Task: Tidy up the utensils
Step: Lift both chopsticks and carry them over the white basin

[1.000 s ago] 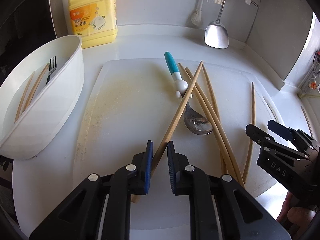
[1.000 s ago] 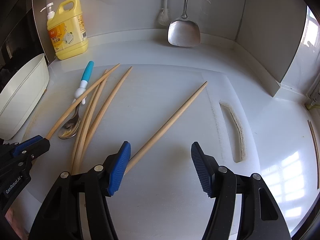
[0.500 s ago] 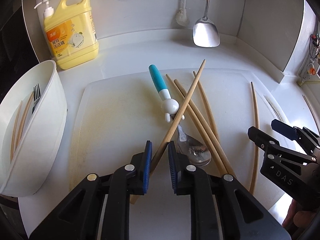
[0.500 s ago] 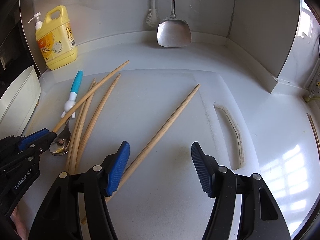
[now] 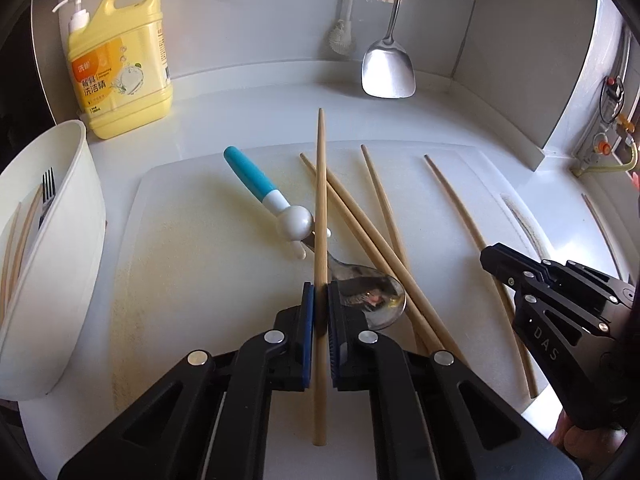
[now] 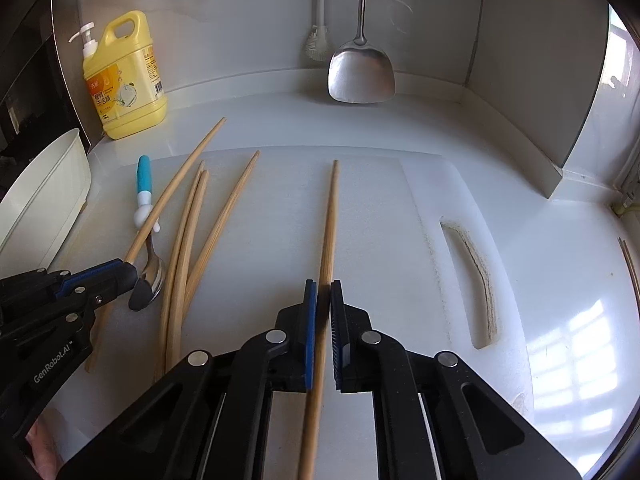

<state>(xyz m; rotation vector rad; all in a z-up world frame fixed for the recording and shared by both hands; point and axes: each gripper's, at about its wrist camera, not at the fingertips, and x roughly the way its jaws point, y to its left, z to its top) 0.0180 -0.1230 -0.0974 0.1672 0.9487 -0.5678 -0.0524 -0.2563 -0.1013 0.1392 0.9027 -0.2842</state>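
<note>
Both views changed since a second ago. Through my left wrist camera, the held pale wooden chopstick (image 5: pixel 320 216) now runs straight ahead instead of slanting. The white oval plastic bin (image 5: pixel 76 248) holds a dark fork (image 5: pixel 47 196) and chopsticks. My left gripper (image 5: pixel 320 312) is clamped on that chopstick above the blue-handled metal spoon (image 5: pixel 280 216). Through the right camera, my right gripper (image 6: pixel 323 312), wide apart before, now pinches a separate lone chopstick (image 6: pixel 330 224) on the white cutting board (image 6: pixel 384 208).

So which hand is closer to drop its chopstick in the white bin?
Probably the left. The left gripper is shut on a chopstick, and the white bin sits on its side. The right gripper is farther over.
</note>
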